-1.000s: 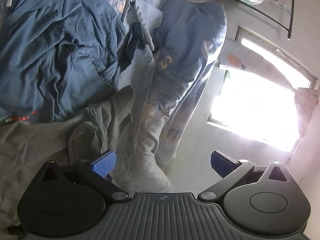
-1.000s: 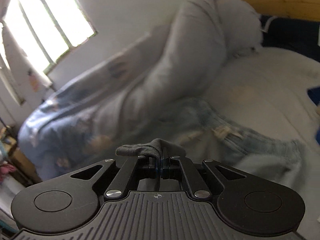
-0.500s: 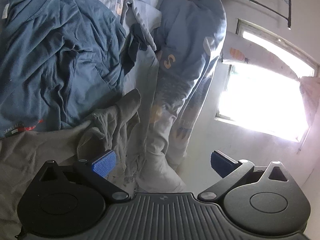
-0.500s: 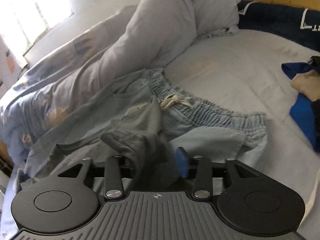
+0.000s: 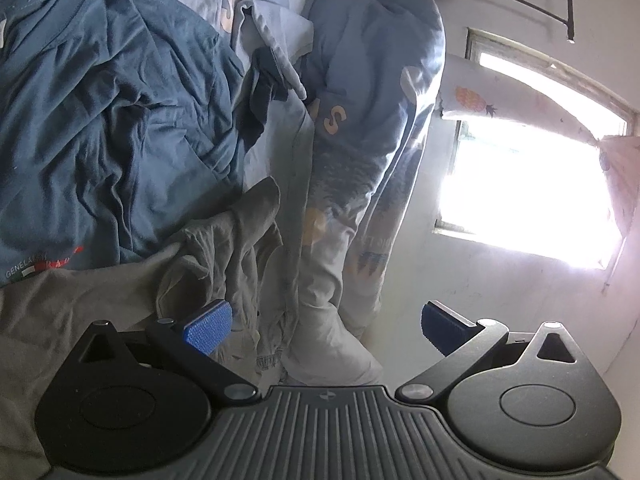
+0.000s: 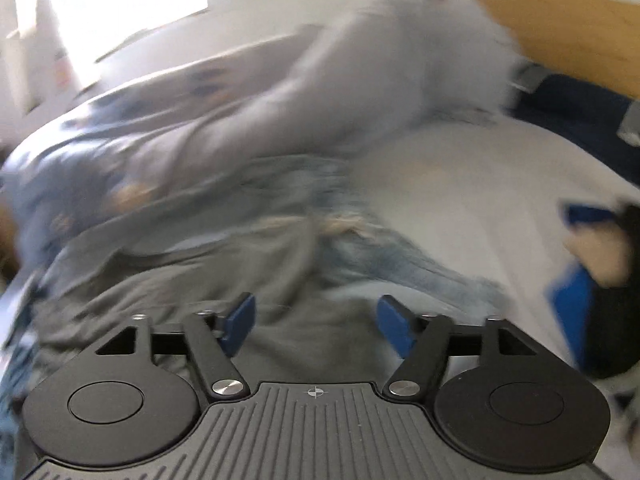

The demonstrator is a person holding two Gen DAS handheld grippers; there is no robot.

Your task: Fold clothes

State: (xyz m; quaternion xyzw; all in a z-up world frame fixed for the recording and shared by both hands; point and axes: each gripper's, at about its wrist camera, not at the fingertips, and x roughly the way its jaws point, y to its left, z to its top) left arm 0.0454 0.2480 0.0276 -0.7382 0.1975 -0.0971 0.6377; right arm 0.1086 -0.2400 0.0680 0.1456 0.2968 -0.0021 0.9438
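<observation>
Both claws spread wide, gripping nothing, above the rumpled grey cotton garment (image 5: 224, 248) on the bed.
Left claw (image 5: 326, 320) and right claw (image 6: 316, 318): judged best to pinch single-layer hems, well apart, then draw flat.

Pretty blurry shot. The right gripper (image 6: 316, 322) has its blue pads spread wide apart with nothing between them, hanging just over a rumpled grey garment (image 6: 168, 280). Right beyond that lie light blue shorts (image 6: 360, 240) with a pale drawstring, spread on the whitish bed sheet (image 6: 460, 184). A big bluish duvet (image 6: 240, 120) is heaped behind them. Off to the right there's a pile of bright blue, tan and black clothes (image 6: 592, 264), and a wooden headboard (image 6: 568, 40) up in the corner.
</observation>
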